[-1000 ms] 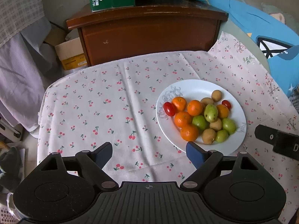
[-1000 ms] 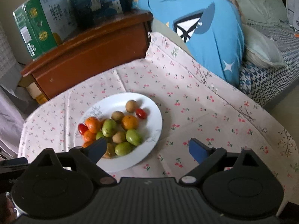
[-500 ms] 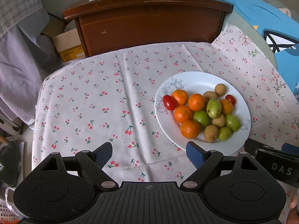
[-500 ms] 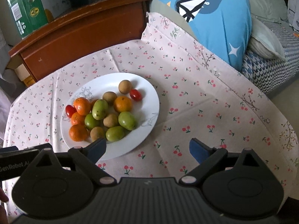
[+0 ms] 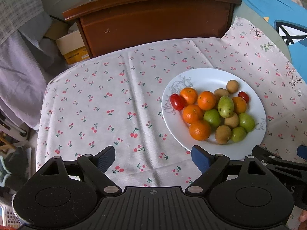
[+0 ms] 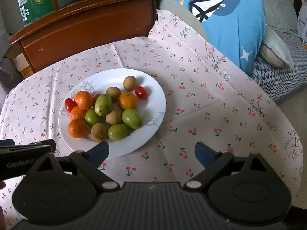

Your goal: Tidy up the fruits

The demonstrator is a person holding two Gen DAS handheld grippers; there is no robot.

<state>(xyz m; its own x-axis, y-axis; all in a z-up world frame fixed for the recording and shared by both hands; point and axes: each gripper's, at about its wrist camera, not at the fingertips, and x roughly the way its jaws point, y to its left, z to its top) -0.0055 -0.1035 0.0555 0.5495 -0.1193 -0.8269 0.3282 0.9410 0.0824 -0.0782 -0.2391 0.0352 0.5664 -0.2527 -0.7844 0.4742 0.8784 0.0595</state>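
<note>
A white plate [image 5: 203,78] [image 6: 153,99] on the cherry-print cloth holds several oranges [image 5: 199,130] [image 6: 77,128], green fruits [image 5: 226,106] [image 6: 132,118], brown kiwi-like fruits [image 5: 222,134] [image 6: 130,83] and two cherry tomatoes [image 5: 177,102] [image 6: 140,92]. My left gripper [image 5: 153,158] is open and empty, above the cloth left of the plate's near rim. My right gripper [image 6: 151,152] is open and empty, its left finger over the plate's near rim. Each gripper's body shows at the edge of the other view.
A round table is covered by the cherry-print cloth [image 5: 107,103] [image 6: 211,105]. A brown wooden cabinet [image 5: 153,19] [image 6: 86,26] with a green box [image 6: 32,0] on top stands behind. A blue cushion [image 6: 230,19] and bedding lie to the right. Clothes [image 5: 17,61] hang at the left.
Both grippers have moved forward and lower toward the table, so the plate looks nearer. Both stay open and empty. The fruits have not moved.
</note>
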